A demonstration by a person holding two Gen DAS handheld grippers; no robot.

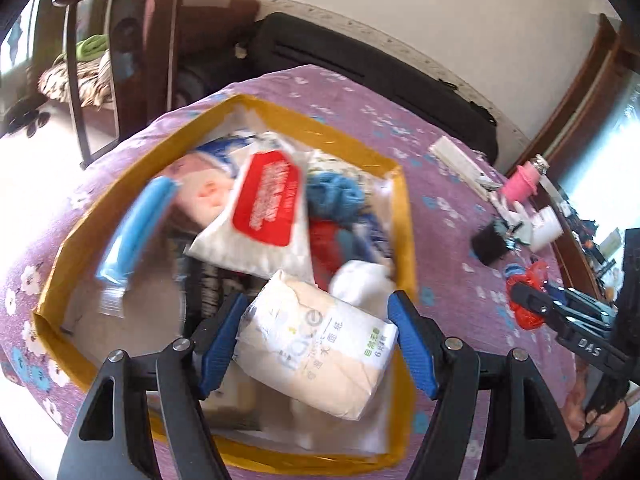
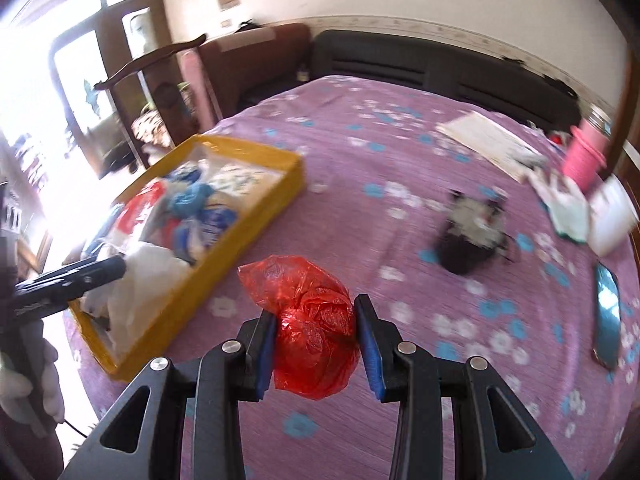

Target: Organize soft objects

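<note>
**Two grippers, two soft loads at the yellow-rimmed box**

Nearest the left wrist camera, the left gripper (image 1: 316, 340) has its blue pads spread wide around a cream tissue pack (image 1: 320, 348). The pack sits between them over the near end of the yellow-rimmed box (image 1: 404, 200), but whether the pads press it cannot be told.

Beyond the pack, inside the box, lie a white wipes pack with a red label (image 1: 264, 216), a blue tube in clear wrap (image 1: 136, 232), a white cloth (image 1: 360, 280) and a blue knitted piece (image 1: 332, 196), all blurred by motion.

In the right wrist view, the right gripper (image 2: 316, 344) is clenched on a crumpled red plastic bag (image 2: 312, 332), both pads pressed against its sides above the purple flowered tablecloth (image 2: 360, 140), just to the right of the box (image 2: 240, 216).

Farther across the cloth sit a small black pouch (image 2: 464, 236), a phone (image 2: 608, 312) near the right edge, a white paper sheet (image 2: 488, 140) and a pink cup (image 2: 584, 156). A black sofa (image 2: 440, 68) stands behind the table.
</note>
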